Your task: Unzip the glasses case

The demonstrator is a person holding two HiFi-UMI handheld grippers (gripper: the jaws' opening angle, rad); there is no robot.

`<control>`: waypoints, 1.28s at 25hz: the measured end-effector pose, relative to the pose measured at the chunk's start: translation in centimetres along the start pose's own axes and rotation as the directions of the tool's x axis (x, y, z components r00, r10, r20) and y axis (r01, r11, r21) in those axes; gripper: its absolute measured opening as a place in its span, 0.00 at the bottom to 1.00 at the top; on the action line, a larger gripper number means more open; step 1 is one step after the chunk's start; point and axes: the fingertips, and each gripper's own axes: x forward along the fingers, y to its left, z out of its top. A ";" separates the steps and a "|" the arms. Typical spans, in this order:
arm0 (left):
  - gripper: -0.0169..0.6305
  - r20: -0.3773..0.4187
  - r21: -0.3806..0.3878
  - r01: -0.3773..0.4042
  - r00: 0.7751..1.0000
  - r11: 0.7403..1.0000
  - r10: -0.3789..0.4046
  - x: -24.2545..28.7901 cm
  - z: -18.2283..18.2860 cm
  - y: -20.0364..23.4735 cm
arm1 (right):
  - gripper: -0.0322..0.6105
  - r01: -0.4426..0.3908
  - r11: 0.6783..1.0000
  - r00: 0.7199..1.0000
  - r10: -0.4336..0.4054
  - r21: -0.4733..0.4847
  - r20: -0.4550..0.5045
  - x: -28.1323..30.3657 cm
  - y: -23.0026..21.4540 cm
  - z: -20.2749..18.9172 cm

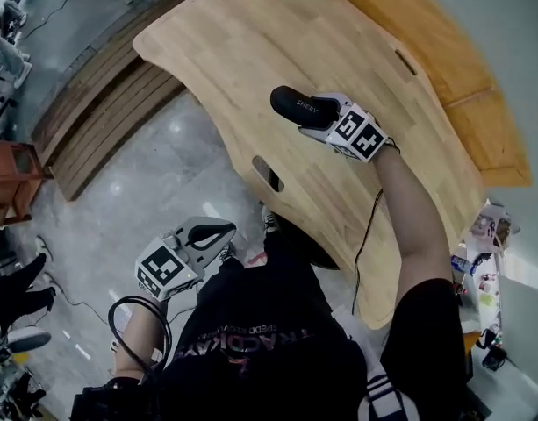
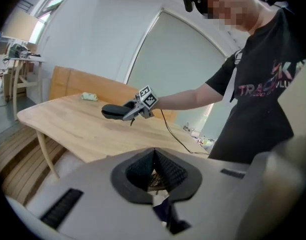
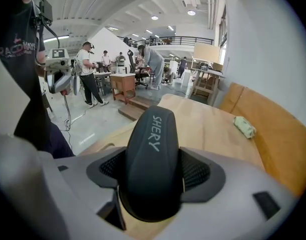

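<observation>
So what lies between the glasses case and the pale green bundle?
Nothing but bare tabletop between glasses case and pale green bundle, shown in the right gripper view.

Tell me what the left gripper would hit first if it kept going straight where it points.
Probably the wooden table: the shut left gripper aims at its near edge, below the right gripper holding the glasses case. Depth is unclear, though.

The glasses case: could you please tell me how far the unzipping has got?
Done: the right gripper grips the glasses case over the table. In hand: nothing more; the left gripper is shut, empty, well away from the case. Left: the whole unzipping; the case looks closed.
</observation>
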 end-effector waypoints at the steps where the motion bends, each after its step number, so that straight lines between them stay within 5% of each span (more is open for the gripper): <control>1: 0.05 0.000 -0.014 -0.017 1.000 1.000 0.017 0.2 0.0 0.4 | 0.58 -0.002 1.000 1.000 0.001 -0.005 -0.009 1.0 -1.3 -0.2; 15: 0.05 -0.097 -0.179 -0.170 0.983 0.969 0.155 1.1 -1.7 1.7 | 0.58 -0.130 0.989 0.989 0.125 -0.067 -0.076 12.1 -8.2 -2.0; 32: 0.05 -0.104 -0.186 -0.176 0.982 0.967 0.159 1.4 -1.5 2.0 | 0.62 -0.158 0.978 0.986 0.149 -0.136 -0.072 11.4 -8.3 -1.6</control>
